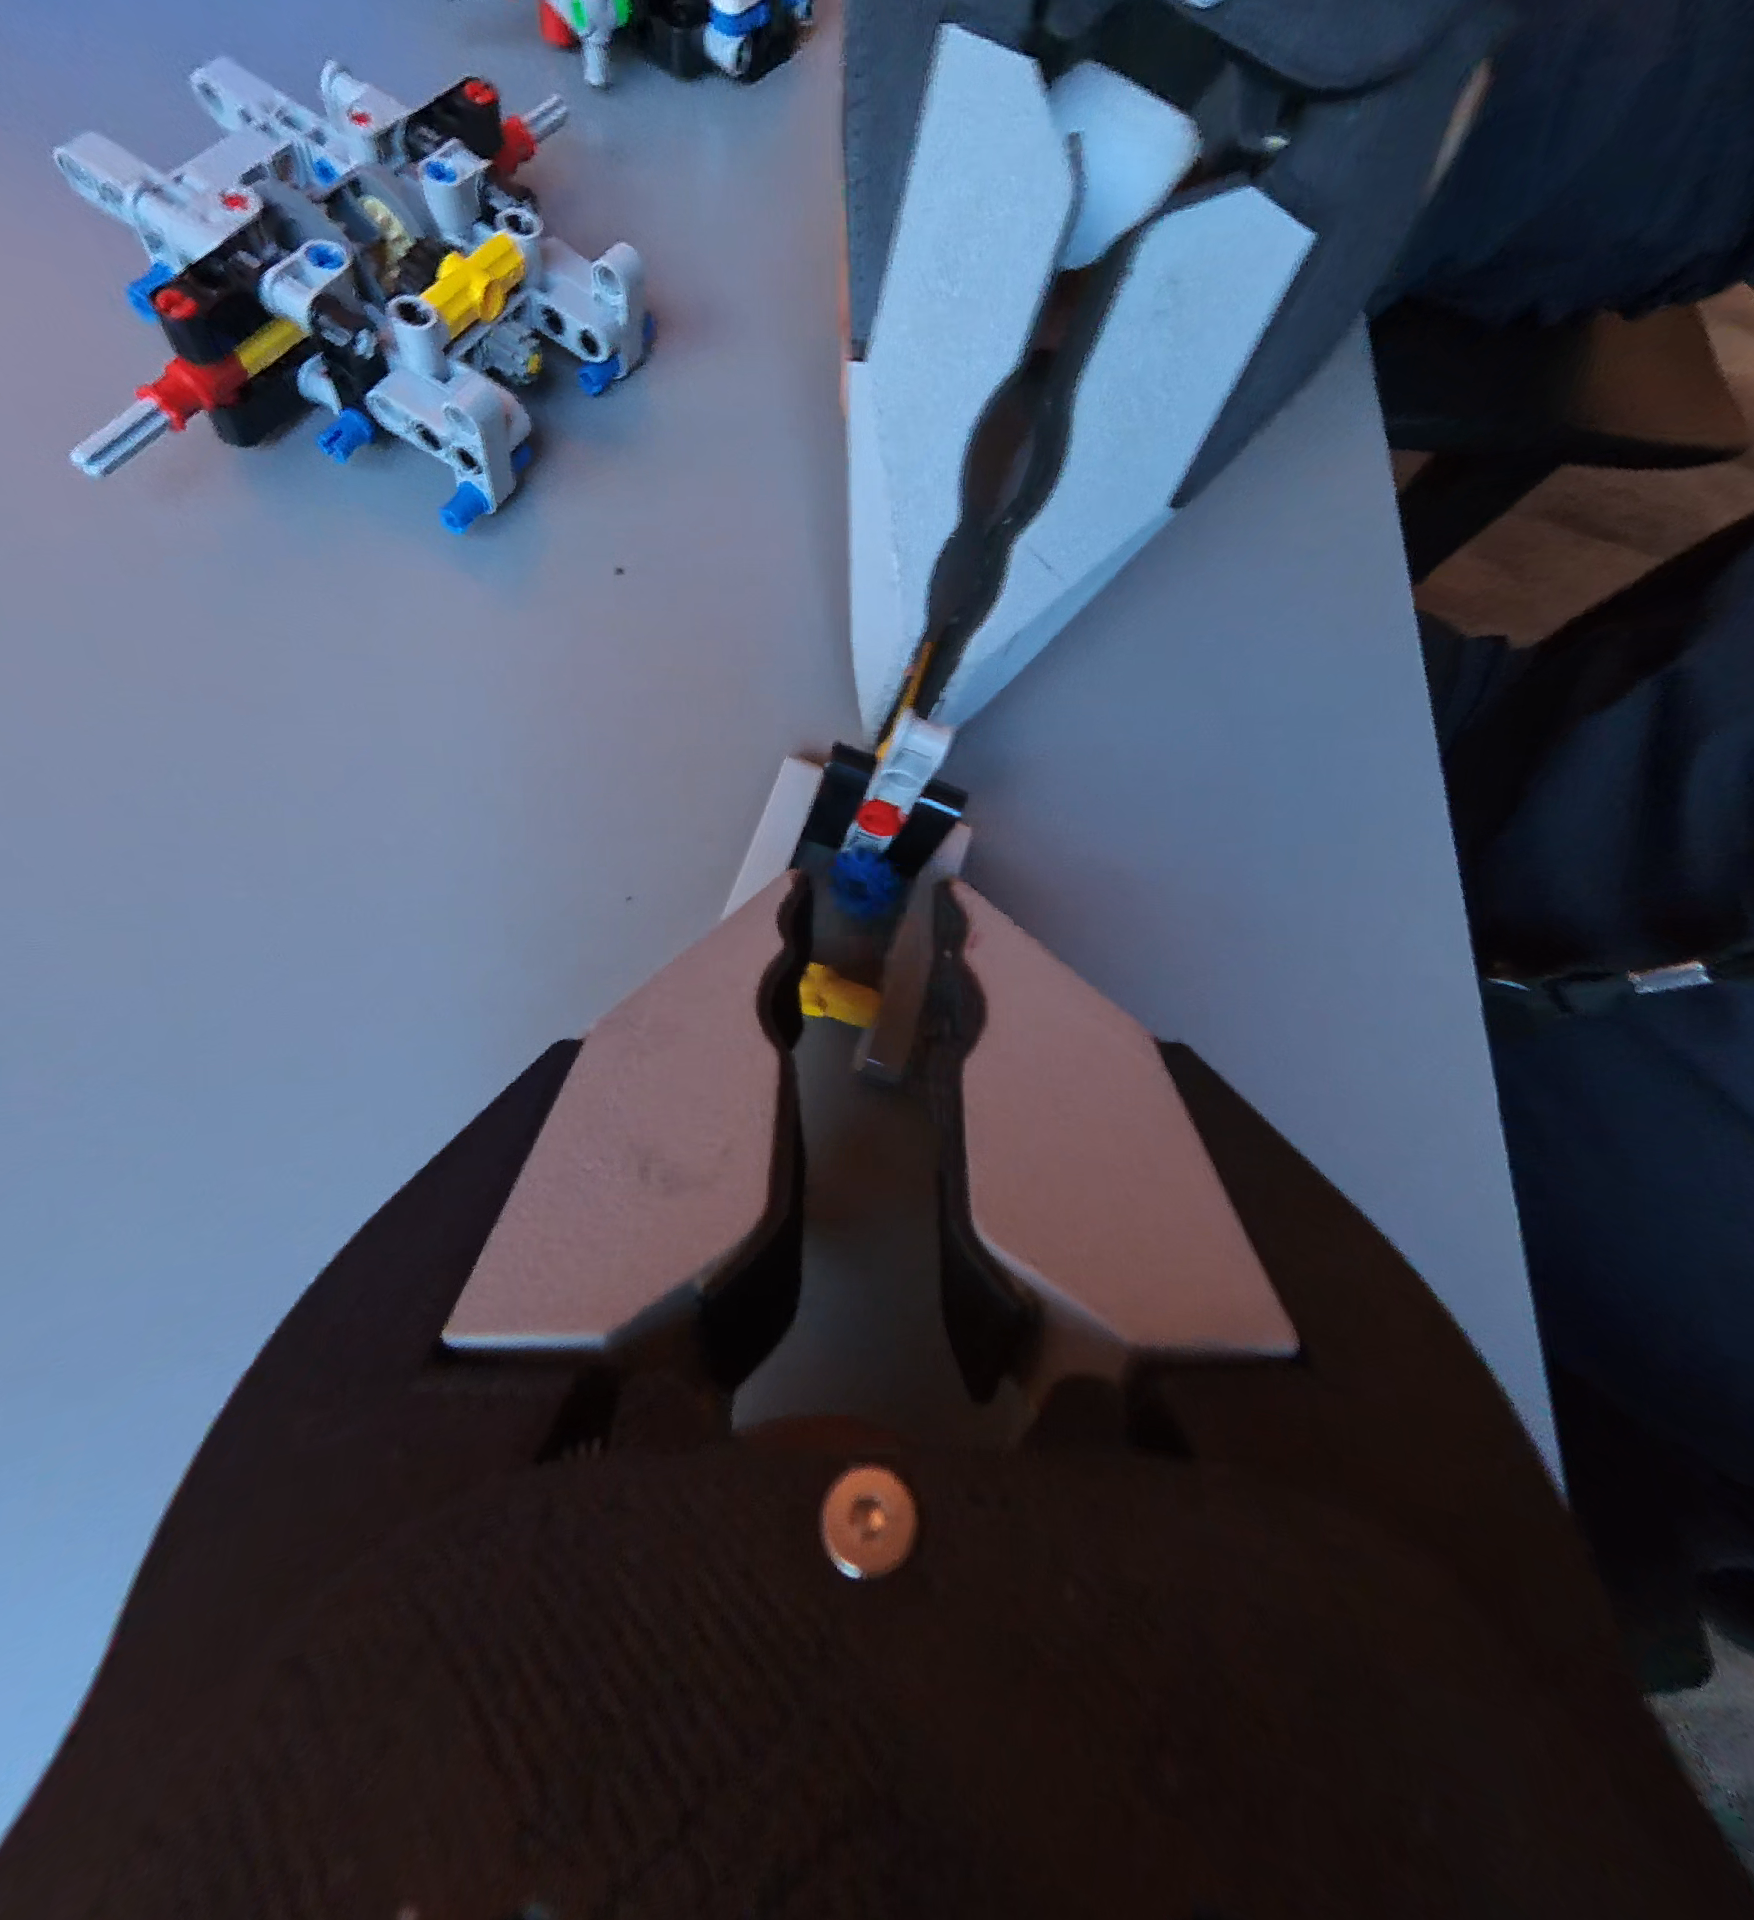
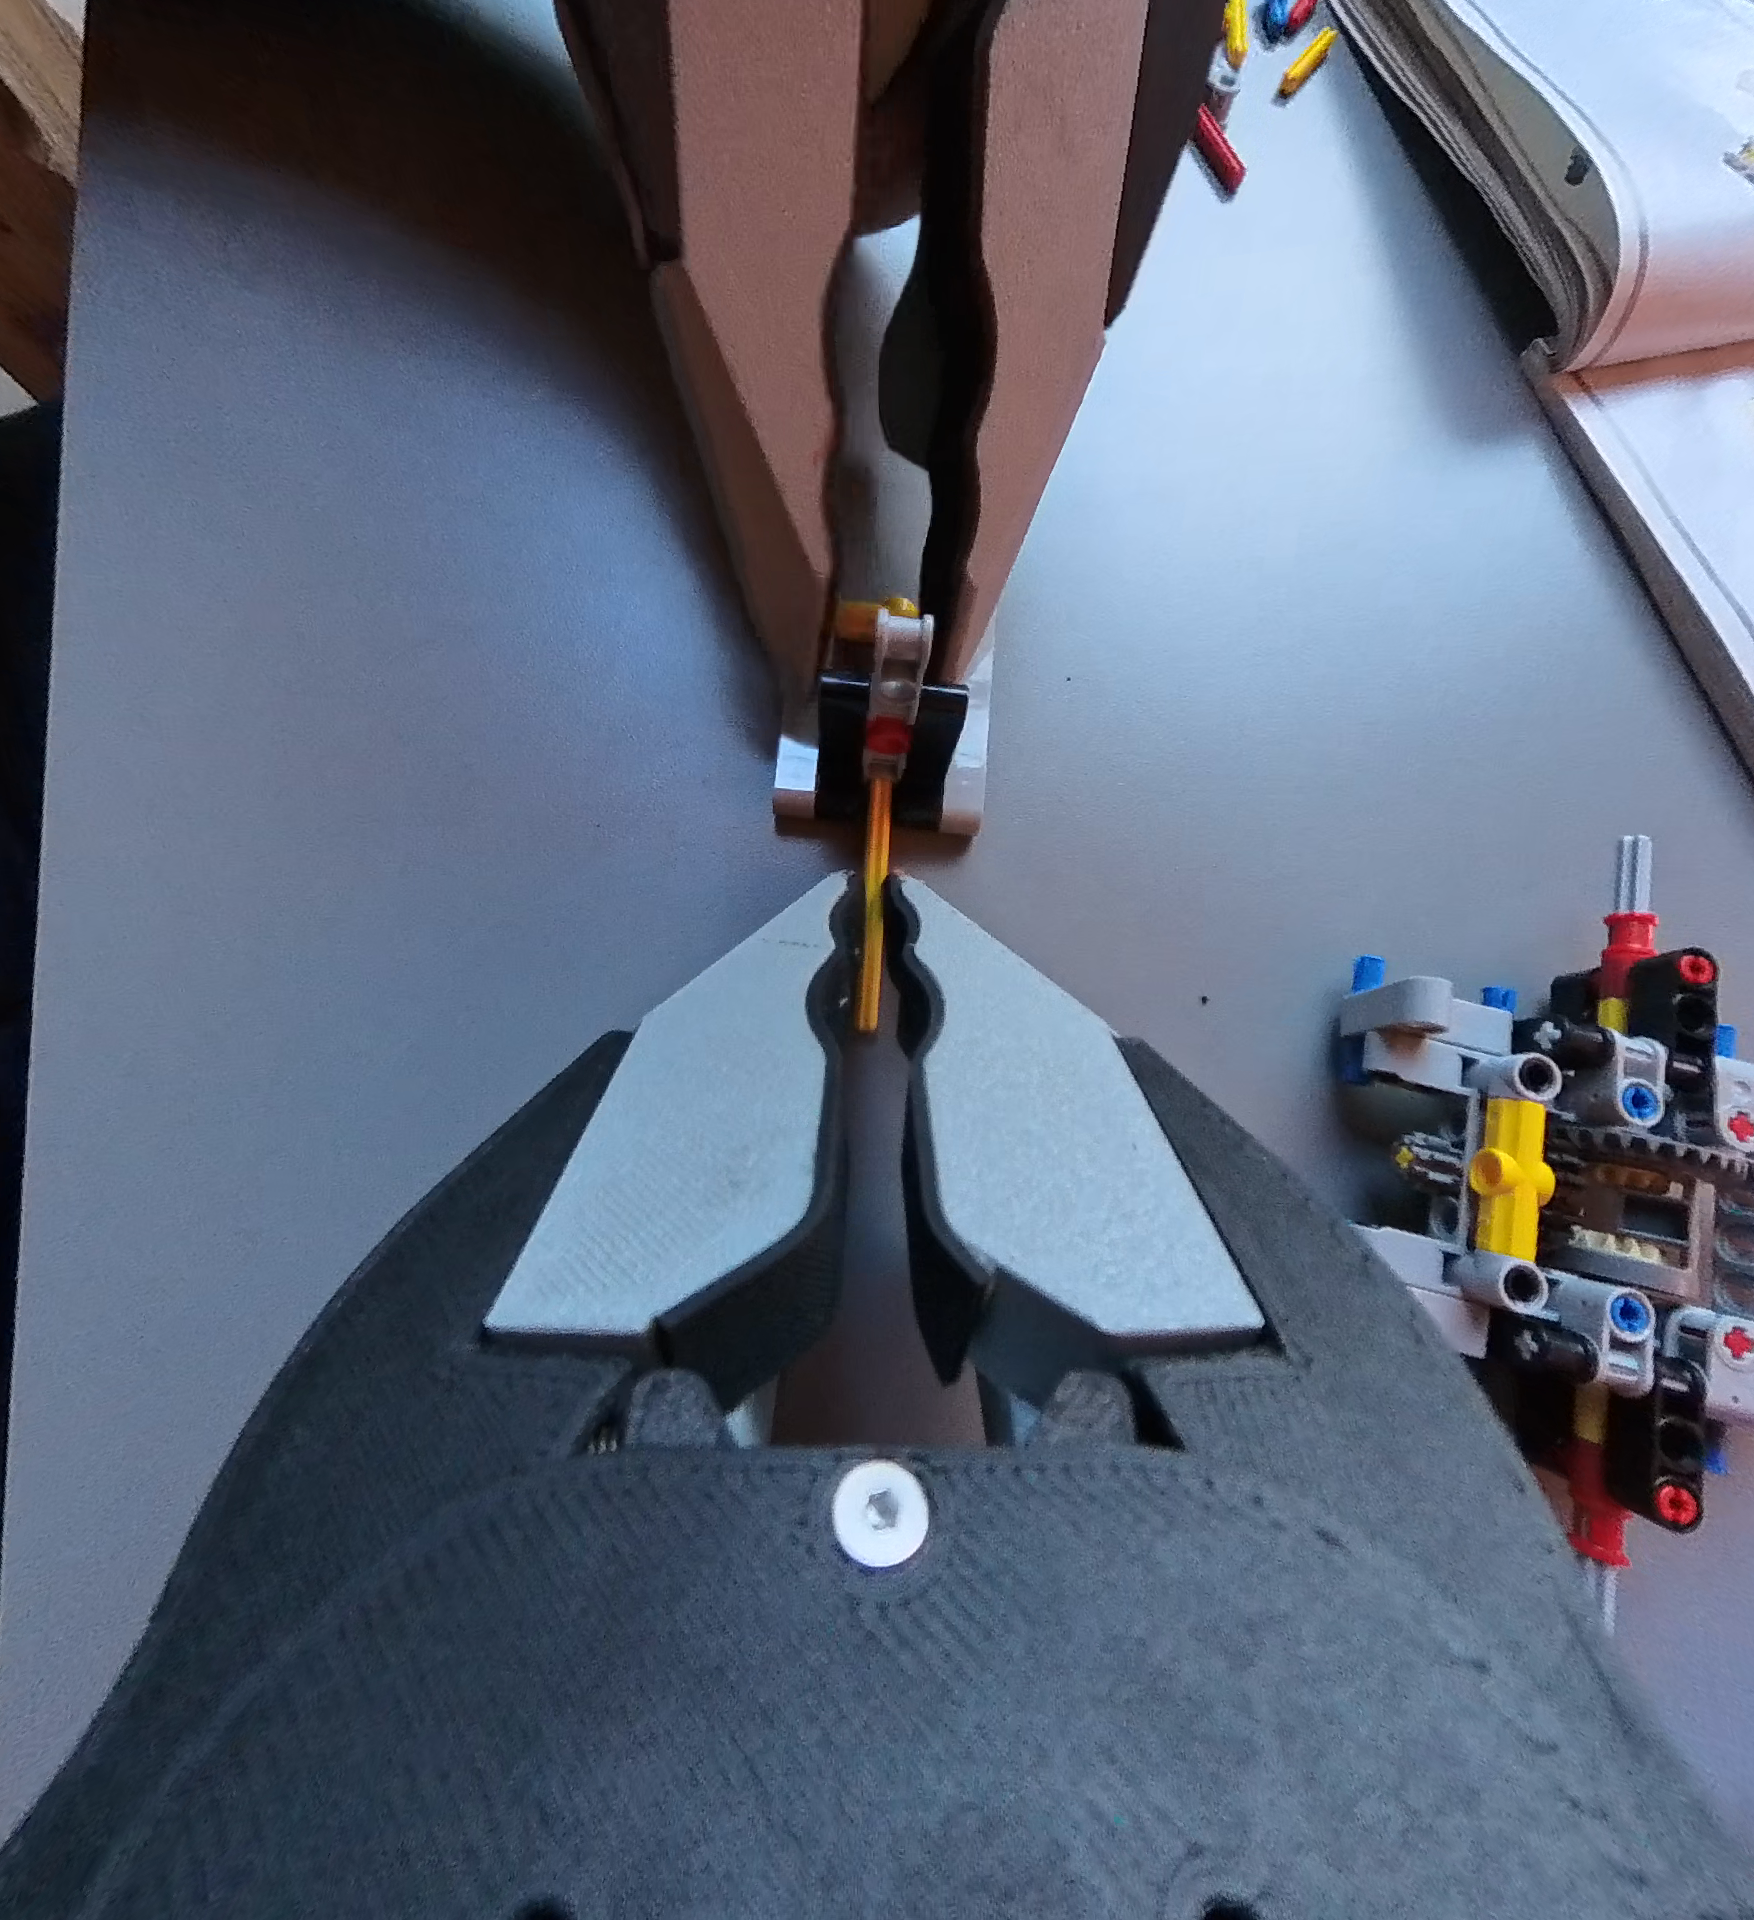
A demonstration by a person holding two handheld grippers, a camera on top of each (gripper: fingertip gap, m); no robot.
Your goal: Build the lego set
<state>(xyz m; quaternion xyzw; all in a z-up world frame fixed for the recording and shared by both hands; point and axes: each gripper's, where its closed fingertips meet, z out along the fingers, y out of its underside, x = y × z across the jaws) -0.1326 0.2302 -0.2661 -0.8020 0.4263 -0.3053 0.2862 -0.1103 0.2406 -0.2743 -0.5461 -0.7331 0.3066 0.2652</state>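
Observation:
A small brick assembly [image 2: 837, 748] of a black piece, a grey connector and a red bush stands on a white plate [image 2: 795, 774] on the grey table. My right gripper [image 2: 871, 881] is shut on a thin yellow axle [image 2: 875, 935] whose far end enters the grey connector. My left gripper [image 1: 871, 883] reaches in from the opposite side. Its tan fingers stand apart around the assembly's near end [image 1: 894, 810], with a blue pin and a yellow piece between them. The left gripper also shows in the right wrist view [image 2: 894, 644], and the right gripper in the left wrist view [image 1: 904, 717].
A large grey, black and yellow brick build [image 1: 353, 281] lies to the side, also in the right wrist view [image 2: 1600, 1205]. An open instruction booklet [image 2: 1683, 208] and loose pieces [image 2: 1221, 156] lie beyond. More builds [image 1: 686, 31] sit far off. The table edge [image 1: 1424, 727] and a person's dark clothing [image 1: 1683, 935] are close. Only a small space, under 4 cm, lies between the two pairs of fingers.

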